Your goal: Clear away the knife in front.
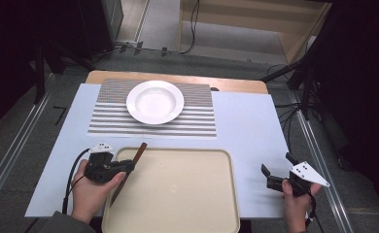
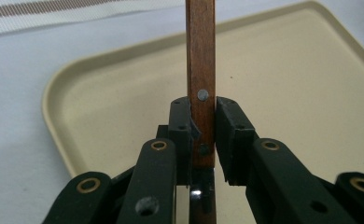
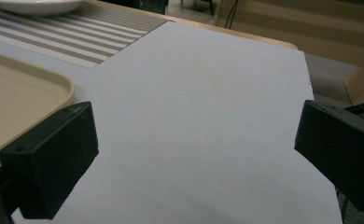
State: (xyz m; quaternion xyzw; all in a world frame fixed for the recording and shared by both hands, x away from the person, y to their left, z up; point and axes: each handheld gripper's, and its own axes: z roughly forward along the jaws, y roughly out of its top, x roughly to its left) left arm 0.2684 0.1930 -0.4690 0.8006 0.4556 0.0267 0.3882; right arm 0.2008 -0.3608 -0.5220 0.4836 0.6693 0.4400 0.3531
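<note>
Left tool (image 2: pixel 202 135) grips knife (image 2: pixel 201 60), apparently over tray (image 2: pixel 287 93).

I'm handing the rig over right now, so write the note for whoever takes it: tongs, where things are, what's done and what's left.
Left tongs: shut on the wooden handle of the knife, held over the near-left corner of the beige tray; the blade points back toward the person.
Right tongs: open, holding nothing, over the white table cover to the right of the tray.
White plate sits on the striped placemat beyond the tray.
Done: knife gripped.
Left: probably setting the knife down; where it goes isn't clear.
</note>
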